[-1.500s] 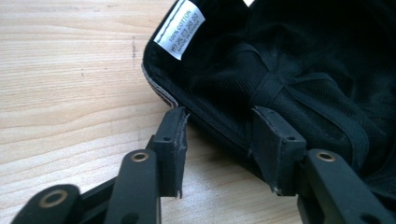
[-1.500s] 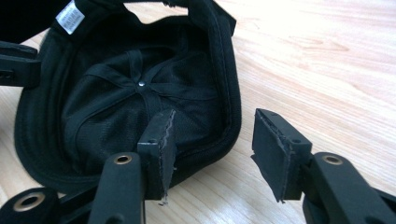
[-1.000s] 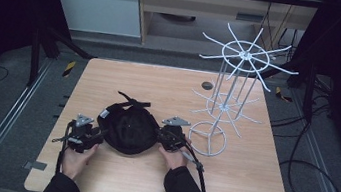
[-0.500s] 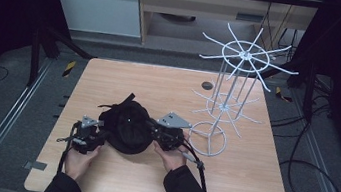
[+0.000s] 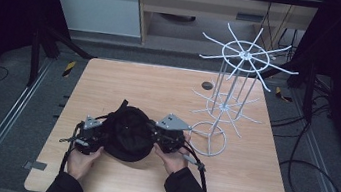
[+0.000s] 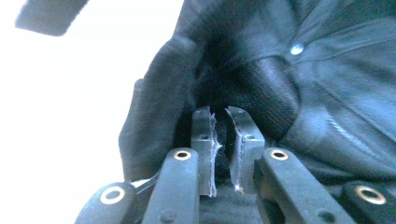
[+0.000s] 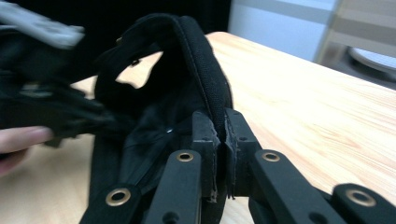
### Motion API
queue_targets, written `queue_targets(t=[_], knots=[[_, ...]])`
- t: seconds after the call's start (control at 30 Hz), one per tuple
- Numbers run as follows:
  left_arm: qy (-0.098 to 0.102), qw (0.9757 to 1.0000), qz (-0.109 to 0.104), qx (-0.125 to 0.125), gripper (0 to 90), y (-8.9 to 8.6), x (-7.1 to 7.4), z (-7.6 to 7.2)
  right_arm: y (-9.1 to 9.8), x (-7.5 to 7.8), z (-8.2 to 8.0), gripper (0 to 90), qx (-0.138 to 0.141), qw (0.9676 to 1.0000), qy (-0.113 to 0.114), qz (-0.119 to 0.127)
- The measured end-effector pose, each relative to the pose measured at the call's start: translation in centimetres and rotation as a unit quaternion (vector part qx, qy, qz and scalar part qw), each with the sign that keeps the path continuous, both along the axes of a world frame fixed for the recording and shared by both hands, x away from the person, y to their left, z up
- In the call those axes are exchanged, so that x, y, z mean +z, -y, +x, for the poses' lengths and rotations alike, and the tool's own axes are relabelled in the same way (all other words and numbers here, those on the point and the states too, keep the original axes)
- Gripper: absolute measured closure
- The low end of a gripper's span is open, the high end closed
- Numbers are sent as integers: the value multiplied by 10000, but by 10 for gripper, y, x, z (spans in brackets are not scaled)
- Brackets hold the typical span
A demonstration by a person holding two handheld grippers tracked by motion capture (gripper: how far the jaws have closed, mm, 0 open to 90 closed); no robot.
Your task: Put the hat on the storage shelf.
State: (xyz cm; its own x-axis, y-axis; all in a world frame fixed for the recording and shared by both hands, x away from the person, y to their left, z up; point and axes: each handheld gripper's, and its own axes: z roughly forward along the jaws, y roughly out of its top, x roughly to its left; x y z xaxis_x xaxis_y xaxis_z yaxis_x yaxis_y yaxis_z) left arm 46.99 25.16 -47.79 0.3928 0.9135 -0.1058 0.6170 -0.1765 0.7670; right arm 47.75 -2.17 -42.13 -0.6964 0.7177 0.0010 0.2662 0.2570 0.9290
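Fabric is the worry: both claws have only thin pinches of the black cap (image 5: pixel 129 133), held between them just above the counter (image 5: pixel 246 187) near its front edge. The left claw (image 6: pixel 223 122), whose jaws have just been closing, bites a fold; the right claw (image 7: pixel 221 126) clamps the stitched rim. Either hem could slip free, or snag on the white wire rack (image 5: pixel 233 84).

Both tongs, left (image 5: pixel 102 137) and right (image 5: pixel 155 137), grip a black cap (image 5: pixel 129 133) on the table (image 5: pixel 159 92).
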Motion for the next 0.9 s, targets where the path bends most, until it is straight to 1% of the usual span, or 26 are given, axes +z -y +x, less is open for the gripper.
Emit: queue_targets(t=[0.03,0.07,0.1,0.13,0.23,0.27,0.3,0.33,0.37,0.4,0.43,0.47,0.5,0.53,0.57,0.6,0.63,0.77,0.8,0.83,0.87,0.9], knots=[[0,10000,0,0,796,0,0,0,0,0,0,849,0,10000,0,0],[46,10000,-36,-17,779,0,3,-3,3,0,2,850,-185,9998,-4,-7],[61,9999,-77,-25,779,0,5,-5,3,0,2,850,-185,9998,-4,-7],[107,9999,-106,-35,760,0,8,-9,4,0,3,850,-236,9997,-13,-7],[269,9996,-76,28,680,-4,16,-19,9,-1,5,850,-443,9990,-48,-31],[347,9993,-107,97,642,-9,19,-23,12,-1,6,851,-503,9987,-73,-26],[347,9993,-107,97,625,-9,19,-23,12,-1,6,851,-503,9987,-73,-26],[429,9989,-19,196,599,-14,21,-24,15,-1,7,851,-512,9987,-69,1],[429,9989,-19,196,581,-14,21,-24,15,-1,7,851,-512,9987,-69,1],[428,9987,8,264,581,-16,19,-22,15,-1,6,851,-503,9987,-59,7],[354,9988,73,339,544,-20,15,-15,16,1,5,851,-472,9989,-13,-14],[298,9989,90,353,538,-21,13,-11,16,2,4,851,-456,9990,6,-10],[298,9989,90,353,532,-21,13,-11,16,2,4,851,-456,9990,6,-10],[237,9992,85,309,532,-21,10,-7,16,3,4,850,-449,9990,28,-4],[191,9996,74,209,553,-19,7,-3,16,4,2,850,-426,9991,69,-15],[191,9996,74,209,574,-19,7,-3,16,4,2,850,-426,9991,69,-15],[173,9997,74,152,574,-17,5,-1,15,5,2,850,-420,9991,96,-20],[187,9998,57,17,658,-11,3,7,13,10,0,850,-250,9995,213,-28],[207,9998,49,-4,714,-11,3,8,10,13,-2,850,-137,9994,320,-66],[215,9998,26,-13,714,-11,3,10,10,13,-2,850,-137,9994,320,-66],[235,9997,13,-4,744,-10,2,12,9,14,-2,850,-84,9992,378,-80],[271,9996,1,41,777,-10,2,15,7,16,-5,850,60,9986,513,-74]])
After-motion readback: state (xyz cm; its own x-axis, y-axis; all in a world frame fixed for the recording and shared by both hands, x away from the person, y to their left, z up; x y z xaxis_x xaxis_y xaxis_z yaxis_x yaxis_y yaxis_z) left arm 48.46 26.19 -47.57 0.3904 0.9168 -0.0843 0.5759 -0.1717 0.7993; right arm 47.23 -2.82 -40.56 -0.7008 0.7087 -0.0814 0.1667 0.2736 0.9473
